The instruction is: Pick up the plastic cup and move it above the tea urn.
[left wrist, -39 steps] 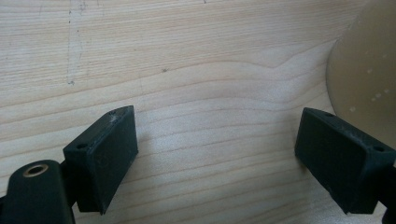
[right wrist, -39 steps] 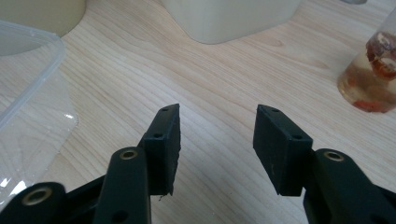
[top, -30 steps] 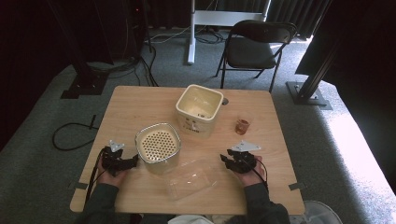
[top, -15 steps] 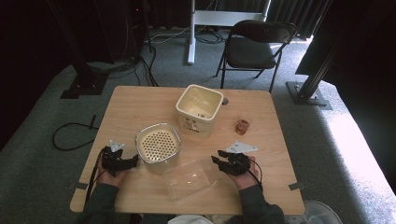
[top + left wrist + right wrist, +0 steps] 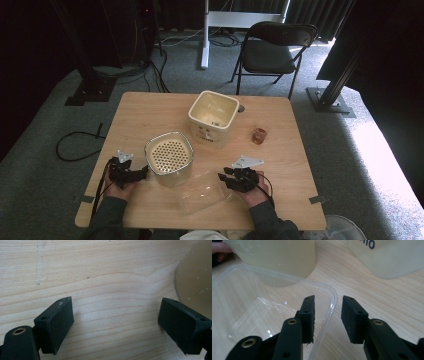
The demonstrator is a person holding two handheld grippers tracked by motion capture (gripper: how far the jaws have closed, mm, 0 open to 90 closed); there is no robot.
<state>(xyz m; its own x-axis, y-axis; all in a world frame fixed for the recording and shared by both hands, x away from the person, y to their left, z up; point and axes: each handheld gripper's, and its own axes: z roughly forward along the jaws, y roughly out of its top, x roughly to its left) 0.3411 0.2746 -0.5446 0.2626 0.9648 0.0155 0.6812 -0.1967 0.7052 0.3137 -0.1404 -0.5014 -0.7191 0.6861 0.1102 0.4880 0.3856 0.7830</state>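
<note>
From my remote seat I read the tabletop from the left. My left gripper rests at the near left corner, jaws spread wide and released, nothing between them; in the left gripper view there is bare wood between the pads and the pale wall of the strainer basket just off the right-hand jaw. I judge it is parked there to steady that basket if it needs it.

The strainer basket with its perforated insert stands just right of that gripper. Near it, toward the person's edge, lies the clear plastic tray, flat on the wood, its far corner close to the basket's base. Behind both, toward the middle of the tabletop, the cream square bin stands upright and open, and a small amber cup sits apart to its right.

My right gripper is at the tray's right rim. In the right gripper view one jaw is inside the tray and the other outside, so the thin clear wall runs through the gap. The jaws have just been closing, yet I still see space on both sides of the rim, so I call it not yet clamped. Straddling the wall this way makes sense: a thin upright lip is the only part of so flat a tray that a pinch can take.
</note>
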